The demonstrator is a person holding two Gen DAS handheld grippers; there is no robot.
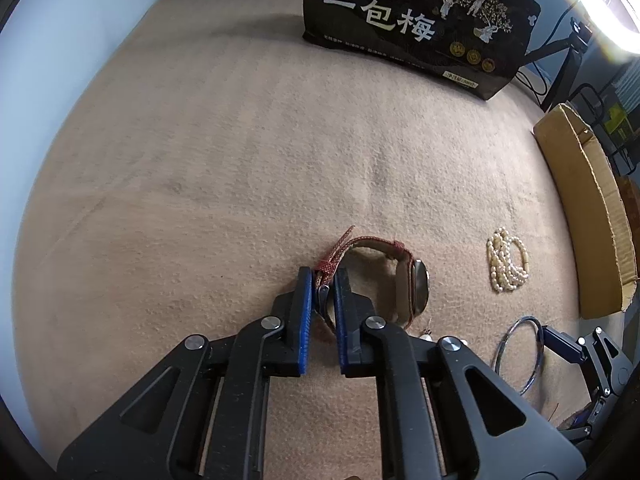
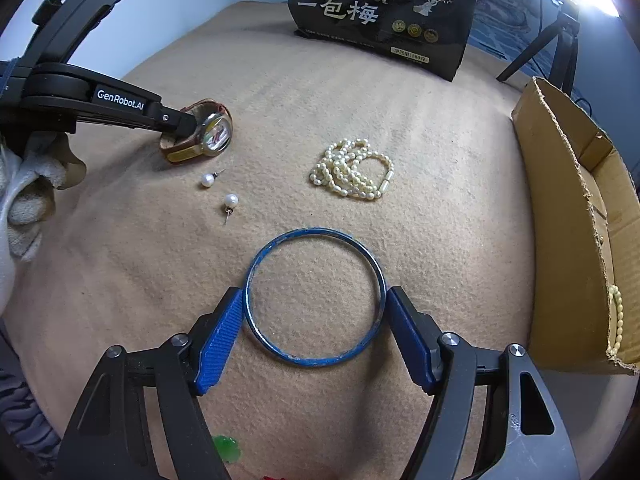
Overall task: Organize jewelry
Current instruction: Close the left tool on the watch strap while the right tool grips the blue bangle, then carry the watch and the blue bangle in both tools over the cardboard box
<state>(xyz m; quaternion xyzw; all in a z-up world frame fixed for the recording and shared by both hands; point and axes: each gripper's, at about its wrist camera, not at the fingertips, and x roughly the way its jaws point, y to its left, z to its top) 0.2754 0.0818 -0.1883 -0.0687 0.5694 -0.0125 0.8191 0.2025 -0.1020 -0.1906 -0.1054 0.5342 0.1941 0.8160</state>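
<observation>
A watch (image 1: 419, 289) with a red woven strap lies on the tan cloth (image 1: 200, 160). My left gripper (image 1: 323, 276) is shut on the strap near its buckle; the right wrist view shows this same gripper (image 2: 182, 122) at the watch (image 2: 216, 134). A blue bangle (image 2: 316, 362) lies flat on the cloth. My right gripper (image 2: 314, 292) straddles it, one pad touching each side of the ring. Beyond it lie a pearl bracelet (image 2: 352, 172) and two pearl stud earrings (image 2: 207, 180) (image 2: 231, 200).
An open cardboard box (image 2: 568, 220) stands at the right edge with a pale bead strand (image 2: 616, 320) over its wall. A black snack bag (image 2: 380, 12) stands at the back. A green piece (image 2: 228, 448) lies near the front. A gloved hand (image 2: 28, 184) holds the left gripper.
</observation>
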